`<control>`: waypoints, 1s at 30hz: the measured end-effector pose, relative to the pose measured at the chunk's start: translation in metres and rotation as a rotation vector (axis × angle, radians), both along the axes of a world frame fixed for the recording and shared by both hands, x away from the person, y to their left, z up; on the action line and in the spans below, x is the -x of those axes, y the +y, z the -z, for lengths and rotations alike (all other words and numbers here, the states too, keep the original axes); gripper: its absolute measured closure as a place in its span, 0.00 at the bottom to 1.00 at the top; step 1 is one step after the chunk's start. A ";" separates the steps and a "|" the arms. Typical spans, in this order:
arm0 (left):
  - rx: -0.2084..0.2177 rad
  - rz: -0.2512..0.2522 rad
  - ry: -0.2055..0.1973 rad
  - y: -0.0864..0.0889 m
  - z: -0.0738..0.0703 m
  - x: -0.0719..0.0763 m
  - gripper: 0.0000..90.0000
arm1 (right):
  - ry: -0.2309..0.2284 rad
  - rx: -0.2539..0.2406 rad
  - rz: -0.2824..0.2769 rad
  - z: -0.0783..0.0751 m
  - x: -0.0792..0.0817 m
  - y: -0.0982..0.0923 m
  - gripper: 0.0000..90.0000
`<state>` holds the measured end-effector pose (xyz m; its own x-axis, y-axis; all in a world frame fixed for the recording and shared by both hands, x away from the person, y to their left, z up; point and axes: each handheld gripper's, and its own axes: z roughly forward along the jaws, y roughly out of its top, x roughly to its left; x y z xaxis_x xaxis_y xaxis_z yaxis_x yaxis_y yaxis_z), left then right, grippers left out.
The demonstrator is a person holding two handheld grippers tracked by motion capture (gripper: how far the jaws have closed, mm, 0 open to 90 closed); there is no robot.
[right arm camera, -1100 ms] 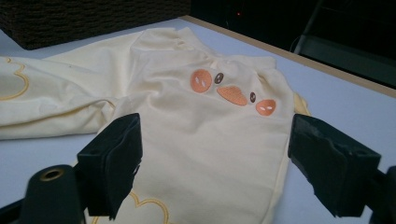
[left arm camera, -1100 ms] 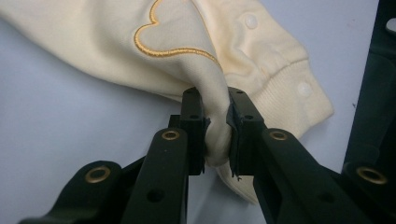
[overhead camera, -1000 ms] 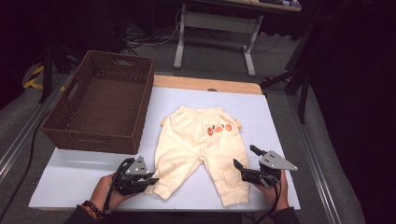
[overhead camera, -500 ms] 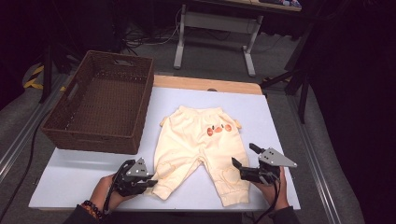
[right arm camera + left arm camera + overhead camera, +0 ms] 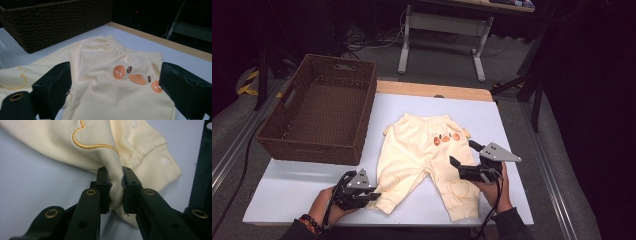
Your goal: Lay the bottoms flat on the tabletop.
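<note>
Where spread flat, cream baby trousers (image 5: 419,155) with orange duck face.

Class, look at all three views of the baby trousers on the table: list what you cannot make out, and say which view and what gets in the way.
1. High view: the fold of the cream baby trousers held by the left hand-held gripper is too small to see.
2. Left gripper view: the pinched cloth is hidden between the pads.
3. Right gripper view: the open right hand-held gripper covers the trouser edges; the wicker basket is cut off by the top edge.
4. High view: the far basket wall's outside is hidden.
</note>
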<state>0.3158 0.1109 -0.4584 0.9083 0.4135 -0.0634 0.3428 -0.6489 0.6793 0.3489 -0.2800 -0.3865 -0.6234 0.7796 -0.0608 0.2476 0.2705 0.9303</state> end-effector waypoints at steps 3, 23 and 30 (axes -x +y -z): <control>0.001 0.001 0.001 0.000 0.000 0.000 0.87 | 0.014 -0.004 -0.010 -0.003 -0.011 0.011 0.13; 0.008 -0.005 0.001 0.001 0.001 0.000 0.87 | 0.120 0.085 -0.087 -0.003 -0.087 0.122 0.19; 0.007 0.000 0.002 0.001 0.001 0.000 0.87 | 0.182 0.136 -0.100 0.013 -0.113 0.159 0.22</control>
<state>0.3156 0.1114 -0.4592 0.9081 0.4131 -0.0678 0.3439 -0.6439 0.6835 0.4619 -0.1212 -0.3998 -0.7070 0.7061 -0.0405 0.3738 0.4216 0.8261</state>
